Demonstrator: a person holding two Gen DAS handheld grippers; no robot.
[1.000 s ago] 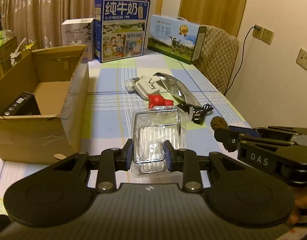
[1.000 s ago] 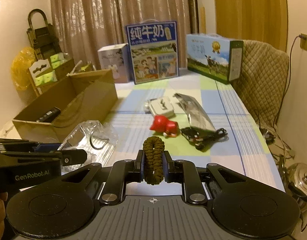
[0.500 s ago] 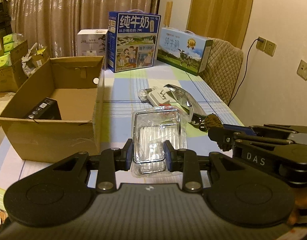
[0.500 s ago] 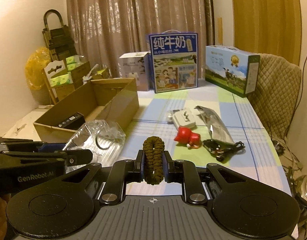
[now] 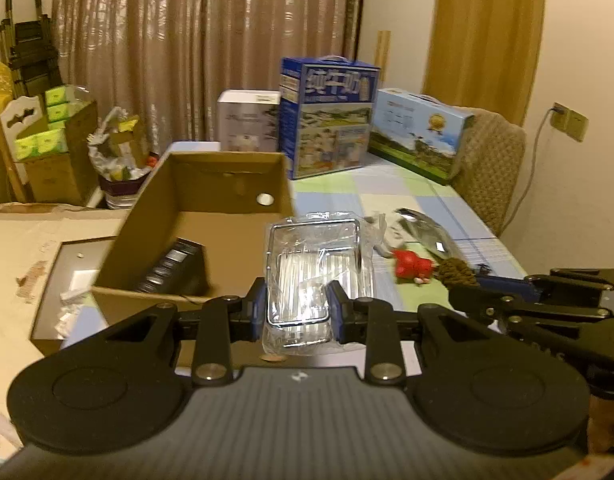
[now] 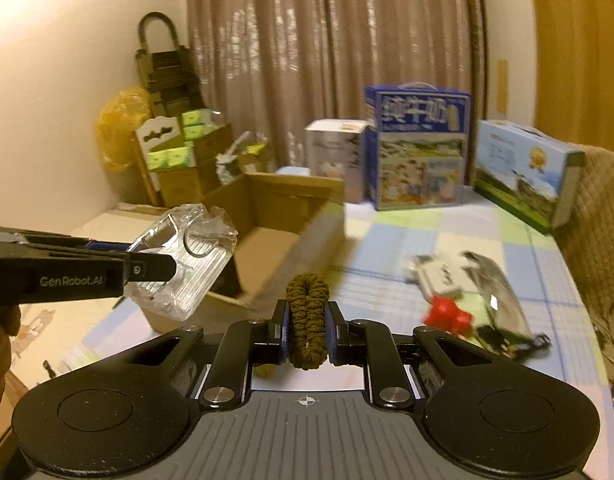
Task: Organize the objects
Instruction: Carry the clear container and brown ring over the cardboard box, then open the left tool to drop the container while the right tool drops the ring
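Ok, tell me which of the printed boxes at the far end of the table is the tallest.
The dark blue milk carton, standing upright between the white box and the light blue carton, which lies long and low; its top edge and handle rise above both.

Both claws are higher now and nearer the cardboard box point(image 5: 211, 216). The box sits right ahead of the left claw point(image 5: 297, 312), and the red toy point(image 6: 447, 316) slides off to the right claw's point(image 6: 305, 332) right.
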